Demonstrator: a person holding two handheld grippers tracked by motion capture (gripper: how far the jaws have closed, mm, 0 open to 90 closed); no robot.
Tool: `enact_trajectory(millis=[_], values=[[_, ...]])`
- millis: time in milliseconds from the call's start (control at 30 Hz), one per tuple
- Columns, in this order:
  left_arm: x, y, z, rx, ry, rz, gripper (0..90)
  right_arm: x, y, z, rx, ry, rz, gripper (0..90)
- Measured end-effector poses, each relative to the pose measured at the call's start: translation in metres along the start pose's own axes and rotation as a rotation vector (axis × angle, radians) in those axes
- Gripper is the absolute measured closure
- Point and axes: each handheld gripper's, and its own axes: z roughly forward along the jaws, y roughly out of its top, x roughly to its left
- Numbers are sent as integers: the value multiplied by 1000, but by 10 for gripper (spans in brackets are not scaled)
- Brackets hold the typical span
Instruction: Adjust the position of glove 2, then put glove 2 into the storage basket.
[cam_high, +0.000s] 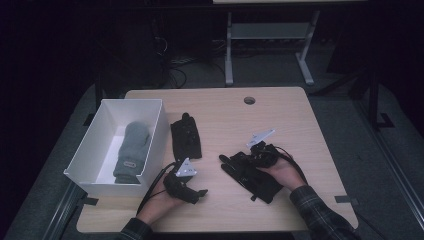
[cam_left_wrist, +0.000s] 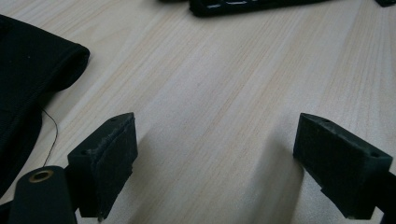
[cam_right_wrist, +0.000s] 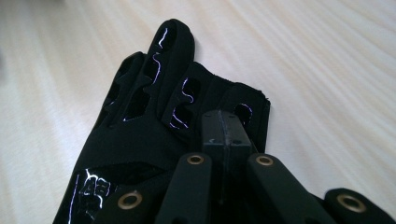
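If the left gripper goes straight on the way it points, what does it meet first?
Probably the black glove under the right gripper; bare table lies between the left gripper's open fingers, though depth is unclear.

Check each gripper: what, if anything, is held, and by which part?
The right gripper is shut on the black glove near its finger end; the left gripper is open, holding nothing.

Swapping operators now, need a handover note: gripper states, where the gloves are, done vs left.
Right gripper: fingers shut on the black glove, near right of the table.
Left gripper: open, nothing between its fingers, low over bare wood near the front edge.
Second black glove: flat on the table beside the white box, untouched.
Grey mitten: already inside the box.
Done: mitten boxed.
Left, probably: carry the gripped glove to the box, then the second one.
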Motion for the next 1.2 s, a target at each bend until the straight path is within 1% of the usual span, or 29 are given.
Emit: enact_trajectory(millis=[33, 100, 200, 333, 400, 500, 567, 600, 633, 667, 700, 733, 800, 833, 867, 900, 933, 967, 1000, 1033, 1067, 1100, 1133, 1200], values=[[0, 0, 0, 0, -1, -1, 129, -2, 0, -1, 1, -9, 7, 900], [0, 0, 0, 0, -1, 0, 129, -8, -4, -4, 5, -41, 20, 900], [0, 0, 0, 1, 0, 1, 129, -20, -13, -13, 9, -86, 53, 900], [0, 0, 0, -3, 0, 2, 130, -33, -29, -27, 14, -110, 100, 900], [0, 0, 1, -7, 0, 0, 130, -33, -31, -29, 20, -115, 103, 900], [0, 0, 1, -8, 1, -4, 130, -35, -34, -34, 37, -144, 122, 900], [-1, 1, 1, -5, 5, -8, 135, -36, -37, -36, 29, -139, 129, 898], [-1, 2, 0, -4, 9, -12, 158, -36, -38, -38, 18, -135, 128, 849], [-1, 3, 0, -6, 13, -13, 206, -37, -39, -39, 4, -131, 143, 783], [0, 5, 0, 1, 22, -23, 245, -38, -40, -41, -6, -133, 155, 739], [1, 8, 0, 9, 37, -45, 306, -41, -42, -45, -29, -144, 177, 666], [3, 10, 1, 2, 50, -60, 306, -41, -42, -45, -29, -144, 177, 666], [9, 17, 0, -27, 84, -88, 367, -44, -45, -48, -48, -151, 198, 594], [17, 24, -3, -50, 123, -108, 455, -47, -49, -50, -55, -160, 214, 533], [17, 24, -3, -50, 123, -108, 518, -47, -49, -50, -55, -160, 214, 533], [20, 27, -4, -56, 144, -128, 518, -49, -51, -52, -65, -165, 219, 506], [24, 29, -4, -52, 164, -135, 599, -50, -53, -53, -75, -166, 225, 492], [29, 32, -3, -47, 184, -150, 656, -51, -54, -55, -83, -170, 229, 470], [34, 34, -2, -48, 190, -173, 733, -51, -56, -56, -91, -175, 231, 448], [39, 36, 0, -42, 199, -187, 786, -52, -57, -57, -95, -175, 232, 429], [43, 39, 3, -25, 216, -198, 840, -53, -58, -57, -95, -177, 236, 413], [53, 45, 9, -7, 248, -215, 892, -54, -58, -58, -93, -183, 241, 392], [53, 45, 9, -7, 248, -215, 893, -54, -58, -58, -93, -183, 241, 392], [62, 52, 16, 7, 289, -220, 893, -53, -59, -57, -91, -181, 245, 371]])
